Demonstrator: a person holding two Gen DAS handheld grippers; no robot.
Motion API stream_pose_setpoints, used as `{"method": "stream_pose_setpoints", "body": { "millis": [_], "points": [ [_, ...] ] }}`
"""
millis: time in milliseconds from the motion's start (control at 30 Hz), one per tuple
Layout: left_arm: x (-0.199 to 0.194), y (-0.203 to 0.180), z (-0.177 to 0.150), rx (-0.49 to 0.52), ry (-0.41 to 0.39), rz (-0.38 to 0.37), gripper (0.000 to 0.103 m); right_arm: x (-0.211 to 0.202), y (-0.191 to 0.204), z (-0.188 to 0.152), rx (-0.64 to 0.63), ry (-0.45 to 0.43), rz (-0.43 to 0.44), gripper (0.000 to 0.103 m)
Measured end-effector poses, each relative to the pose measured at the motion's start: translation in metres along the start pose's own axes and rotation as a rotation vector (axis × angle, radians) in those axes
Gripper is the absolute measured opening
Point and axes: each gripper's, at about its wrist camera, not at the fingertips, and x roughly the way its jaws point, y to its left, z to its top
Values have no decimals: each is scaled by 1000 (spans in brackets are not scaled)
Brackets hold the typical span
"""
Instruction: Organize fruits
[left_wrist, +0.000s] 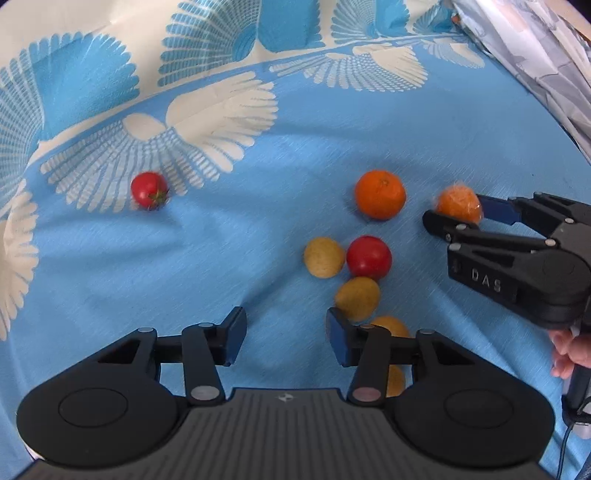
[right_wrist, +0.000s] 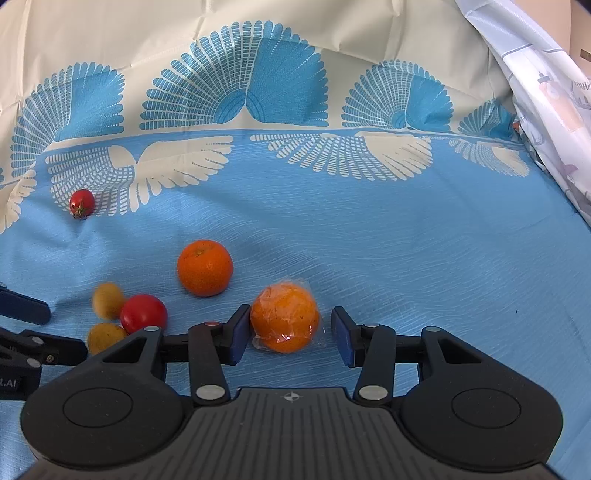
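Observation:
On the blue cloth (left_wrist: 110, 277) lie a bare orange (left_wrist: 380, 194) (right_wrist: 205, 267), a red tomato (left_wrist: 368, 257) (right_wrist: 144, 312), several small yellow fruits (left_wrist: 323, 256) (right_wrist: 108, 300) and, far left, a small tomato (left_wrist: 149, 190) (right_wrist: 82, 202). A plastic-wrapped orange (right_wrist: 284, 317) (left_wrist: 458, 205) sits between the fingers of my right gripper (right_wrist: 290, 338) (left_wrist: 461, 214). The left pad touches it and a narrow gap shows at the right pad. My left gripper (left_wrist: 285, 339) stands open over bare cloth, just left of the yellow fruits, one partly hidden behind its right finger.
A pale printed fabric (left_wrist: 554, 55) (right_wrist: 554, 110) hangs along the right edge. The cloth's cream border (right_wrist: 258, 37) with blue fan patterns runs across the back. A person's hand (left_wrist: 569, 354) holds the right gripper's handle. The left gripper's fingers (right_wrist: 26, 312) enter the right wrist view at the left.

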Motion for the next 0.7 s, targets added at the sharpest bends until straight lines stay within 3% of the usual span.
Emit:
{"method": "stream_pose_setpoints", "body": {
  "millis": [267, 300, 367, 433, 467, 567, 700],
  "points": [
    [11, -14, 20, 78, -45, -27, 51, 1, 0, -1, 2, -3, 0, 49],
    [11, -17, 21, 89, -48, -32, 47, 1, 0, -1, 1, -3, 0, 49],
    [12, -23, 20, 111, -58, -33, 28, 1, 0, -1, 1, -3, 0, 49],
    [9, -27, 17, 111, -78, -21, 28, 1, 0, -1, 5, -4, 0, 46],
    [7, -27, 16, 107, -94, -19, 28, 1, -1, 0, 5, -7, -2, 39],
    [-4, -23, 14, 54, -108, -4, 28, -1, -6, 2, 44, -17, -5, 39],
    [-34, -5, 9, -105, -90, 73, 28, -8, -16, 5, 98, -110, -97, 39]
  ]
}}
